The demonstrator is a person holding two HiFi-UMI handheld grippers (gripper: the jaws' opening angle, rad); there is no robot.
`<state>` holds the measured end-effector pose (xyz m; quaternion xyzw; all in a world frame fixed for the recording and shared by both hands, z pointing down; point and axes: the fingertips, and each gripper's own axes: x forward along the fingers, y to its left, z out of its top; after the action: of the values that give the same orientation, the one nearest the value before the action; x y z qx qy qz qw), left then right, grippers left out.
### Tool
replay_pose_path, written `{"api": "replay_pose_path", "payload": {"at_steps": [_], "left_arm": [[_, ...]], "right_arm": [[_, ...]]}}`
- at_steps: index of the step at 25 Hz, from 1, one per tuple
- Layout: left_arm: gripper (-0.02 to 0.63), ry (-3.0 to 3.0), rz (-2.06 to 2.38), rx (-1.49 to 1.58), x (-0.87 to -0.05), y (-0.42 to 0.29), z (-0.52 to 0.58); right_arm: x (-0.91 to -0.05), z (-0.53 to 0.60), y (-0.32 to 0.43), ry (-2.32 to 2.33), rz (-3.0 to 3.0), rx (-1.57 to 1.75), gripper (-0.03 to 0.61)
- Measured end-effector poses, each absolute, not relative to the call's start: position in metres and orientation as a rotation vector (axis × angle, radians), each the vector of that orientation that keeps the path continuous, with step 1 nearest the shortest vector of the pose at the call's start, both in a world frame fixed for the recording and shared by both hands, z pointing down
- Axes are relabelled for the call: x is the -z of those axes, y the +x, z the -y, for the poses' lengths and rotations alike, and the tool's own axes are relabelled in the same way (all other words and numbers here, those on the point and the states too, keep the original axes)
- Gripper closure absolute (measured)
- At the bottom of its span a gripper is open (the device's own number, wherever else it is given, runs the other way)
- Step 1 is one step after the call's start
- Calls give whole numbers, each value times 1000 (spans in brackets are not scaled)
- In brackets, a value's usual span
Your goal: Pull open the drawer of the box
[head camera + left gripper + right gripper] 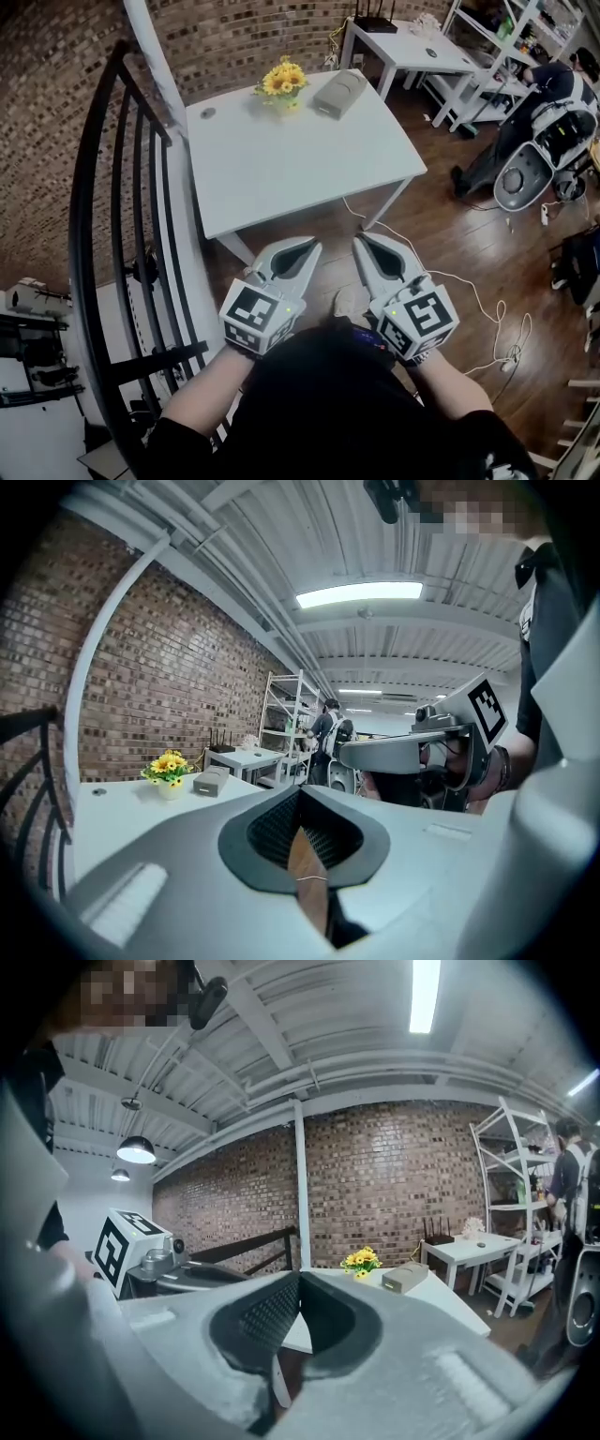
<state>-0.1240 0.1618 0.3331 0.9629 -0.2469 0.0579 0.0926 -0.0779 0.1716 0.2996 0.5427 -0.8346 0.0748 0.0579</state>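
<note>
The left gripper (312, 246) and the right gripper (362, 240) are held side by side near the body. Both are clenched, tips meeting on nothing. The grey box (339, 93) is set at the far edge of the white table (281, 164), just right of the yellow flowers (282, 80) and well apart from both grippers.

Yellow flowers (282, 79) on white table (281, 164) (brick wall (234, 37) behind).

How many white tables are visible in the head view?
2. One white table stands at the centre, carrying the flowers and the grey box; the second table is farther back on the right. Others may be hidden.
</note>
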Motion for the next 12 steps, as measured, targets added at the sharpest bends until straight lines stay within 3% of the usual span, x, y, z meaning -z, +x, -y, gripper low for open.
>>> {"api": "replay_pose_path", "payload": {"at_steps": [12], "left_arm": [[595, 2793, 876, -240, -340, -14, -49]], "right_arm": [[-310, -63, 37, 1525, 2628, -296, 589]]}}
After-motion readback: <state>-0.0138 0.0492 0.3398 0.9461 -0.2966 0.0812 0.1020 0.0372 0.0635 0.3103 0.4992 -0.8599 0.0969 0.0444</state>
